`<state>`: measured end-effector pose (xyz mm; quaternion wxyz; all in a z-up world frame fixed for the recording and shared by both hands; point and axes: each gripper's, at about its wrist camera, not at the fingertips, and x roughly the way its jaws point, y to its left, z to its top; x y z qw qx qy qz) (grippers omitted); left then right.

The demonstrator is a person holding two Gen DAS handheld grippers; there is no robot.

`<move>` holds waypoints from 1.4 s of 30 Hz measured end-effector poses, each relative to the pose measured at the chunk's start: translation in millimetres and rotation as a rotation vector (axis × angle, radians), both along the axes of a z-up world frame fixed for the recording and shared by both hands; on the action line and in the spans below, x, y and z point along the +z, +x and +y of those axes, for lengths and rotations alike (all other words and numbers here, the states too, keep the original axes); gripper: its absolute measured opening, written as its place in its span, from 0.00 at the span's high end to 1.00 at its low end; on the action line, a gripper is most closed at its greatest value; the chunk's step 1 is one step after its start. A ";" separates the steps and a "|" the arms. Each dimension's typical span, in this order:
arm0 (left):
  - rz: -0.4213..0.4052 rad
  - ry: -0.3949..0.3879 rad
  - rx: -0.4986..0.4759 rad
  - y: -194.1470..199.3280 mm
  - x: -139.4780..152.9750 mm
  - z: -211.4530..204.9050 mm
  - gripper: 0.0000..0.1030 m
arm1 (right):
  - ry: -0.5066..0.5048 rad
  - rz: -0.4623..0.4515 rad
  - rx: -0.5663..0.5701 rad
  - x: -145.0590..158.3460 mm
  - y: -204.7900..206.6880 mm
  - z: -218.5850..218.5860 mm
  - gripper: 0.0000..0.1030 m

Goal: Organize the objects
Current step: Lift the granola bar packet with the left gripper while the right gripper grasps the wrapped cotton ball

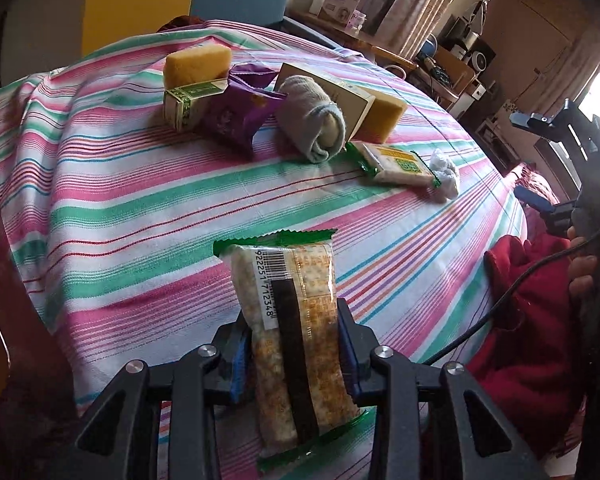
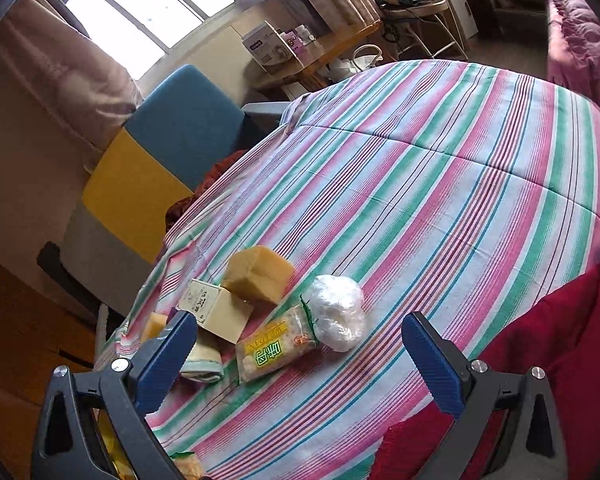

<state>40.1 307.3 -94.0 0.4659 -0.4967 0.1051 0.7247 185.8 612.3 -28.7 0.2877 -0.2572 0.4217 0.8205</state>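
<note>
My left gripper (image 1: 294,332) is shut on a green-ended rice cracker packet (image 1: 288,280), barcode side up, held above the striped cloth (image 1: 140,208). Farther back on the cloth lie a yellow sponge (image 1: 198,64), a green-patterned small box (image 1: 188,104), a purple packet (image 1: 236,114), a rolled grey sock (image 1: 314,120), a cream box (image 1: 332,92) and a second sponge (image 1: 388,114). A second cracker packet (image 2: 276,350) and a crumpled clear plastic bag (image 2: 338,312) lie in front of my right gripper (image 2: 300,360). It is open with nothing between its fingers.
A red blanket (image 1: 528,320) is bunched at the cloth's right edge, under the hand that holds the right gripper (image 1: 540,160). A blue and yellow chair (image 2: 180,128) stands behind the table. Shelves and a wooden side table with boxes (image 2: 268,48) fill the background.
</note>
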 end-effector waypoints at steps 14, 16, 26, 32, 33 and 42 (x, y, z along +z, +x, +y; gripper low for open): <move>-0.033 0.041 0.011 -2.6 -3.6 -5.3 0.65 | -0.040 -0.227 0.049 -22.2 -60.8 26.8 0.29; -0.035 0.045 0.011 -3.2 -3.6 -7.1 0.64 | -0.056 -0.286 0.053 -38.1 -73.4 36.3 0.42; -0.030 0.056 0.018 -1.9 -4.4 -9.1 0.64 | -0.032 -0.429 0.107 -72.9 -89.9 43.9 0.64; -0.018 0.057 0.010 -1.1 -3.8 -9.7 0.64 | -0.032 -0.444 0.117 -73.7 -88.1 43.5 0.63; -0.017 0.057 0.009 -0.7 -3.5 -10.5 0.64 | -0.031 -0.446 0.118 -73.7 -87.7 43.3 0.63; -0.012 0.055 0.008 0.3 -3.5 -11.2 0.65 | 0.013 -0.486 0.146 -69.6 -86.9 38.5 0.63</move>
